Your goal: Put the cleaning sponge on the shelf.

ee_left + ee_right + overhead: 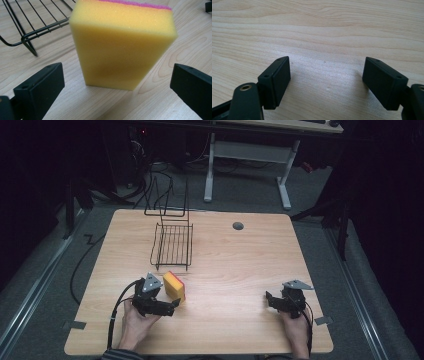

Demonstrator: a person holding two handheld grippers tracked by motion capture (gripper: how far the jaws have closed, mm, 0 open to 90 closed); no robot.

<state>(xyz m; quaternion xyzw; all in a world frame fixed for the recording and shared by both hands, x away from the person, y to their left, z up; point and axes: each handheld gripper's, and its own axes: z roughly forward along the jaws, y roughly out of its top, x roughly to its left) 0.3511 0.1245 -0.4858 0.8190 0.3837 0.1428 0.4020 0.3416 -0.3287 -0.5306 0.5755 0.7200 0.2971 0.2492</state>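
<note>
The jaws of the left gripper [117, 85] are spread wide, and nothing is pinched between them. A yellow sponge [122, 45] with a pink layer on its far face is seen standing upright on edge in the gap ahead of them; bare wood is left on either side between the sponge and each jaw, so no contact is made. In the high view the left gripper [172, 306] is held low in the left hand [137, 322], with the sponge [174, 285] just beyond its tips.

The jaws of the right gripper [325, 82] are likewise spread apart, and only bare wood grain is seen between and beyond them. In the high view the right gripper [270, 299] is held by the right hand [295, 330] near the near-right corner, well apart from the sponge.

A black wire rack [171, 245] is placed just beyond the sponge, its near rail [42, 31] appearing at the upper left of the left gripper view. A wide stretch of open surface [240, 265] is left between the two grippers and to the right of the rack. A small grey round fitting [238, 225] is set near the far edge. Little room is left between each hand and the near edge of the surface. Beyond the far edge, grey floor, cables and the white legs of another desk [285, 185] are seen.
</note>
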